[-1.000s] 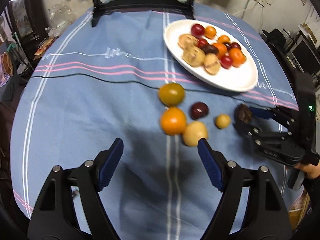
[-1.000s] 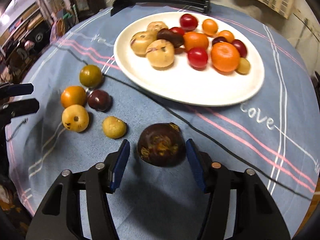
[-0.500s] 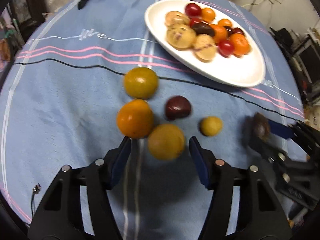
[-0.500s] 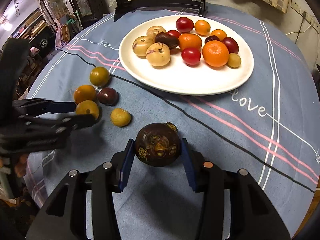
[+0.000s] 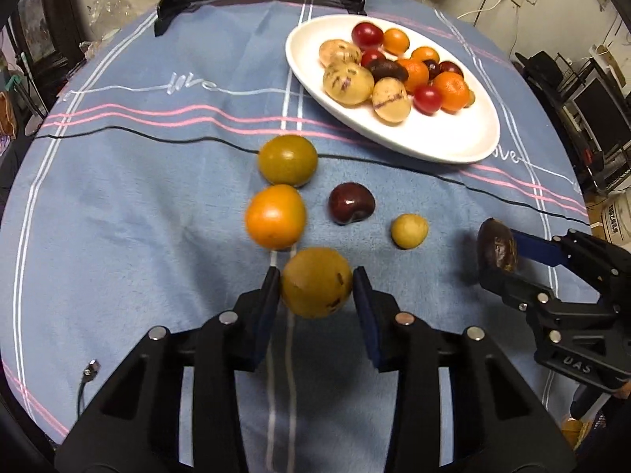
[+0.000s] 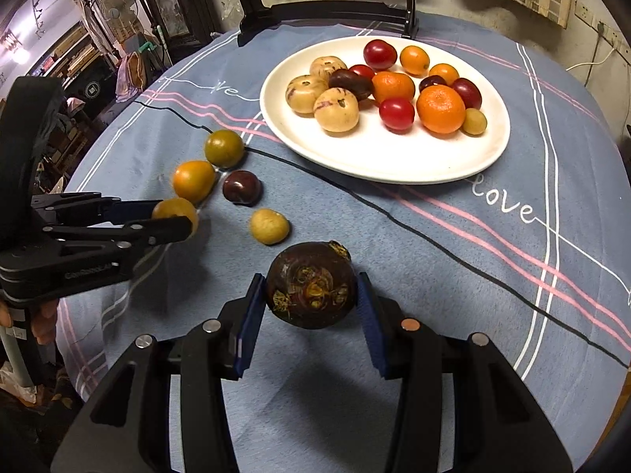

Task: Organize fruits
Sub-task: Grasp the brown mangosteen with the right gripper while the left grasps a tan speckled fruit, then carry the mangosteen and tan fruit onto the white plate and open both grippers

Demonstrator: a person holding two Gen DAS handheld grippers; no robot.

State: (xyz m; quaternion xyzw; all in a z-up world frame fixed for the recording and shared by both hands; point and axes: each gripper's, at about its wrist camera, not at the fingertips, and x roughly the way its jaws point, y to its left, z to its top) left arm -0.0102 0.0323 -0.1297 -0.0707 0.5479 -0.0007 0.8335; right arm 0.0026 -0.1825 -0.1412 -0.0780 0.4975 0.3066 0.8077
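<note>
Left hand-held gripper (image 5: 316,289) has just been closing and its pads now sit against the yellow fruit (image 5: 316,282) at lower centre. Crowding it on the blue-clothed counter (image 5: 138,216): an orange fruit (image 5: 275,216) just above, a greenish one (image 5: 287,160), a dark plum (image 5: 351,208), a small yellow fruit (image 5: 409,231). Right hand-held gripper (image 6: 311,297) is clamped on a dark purple fruit (image 6: 311,285); white plate (image 6: 394,161) of fruit upper right
</note>
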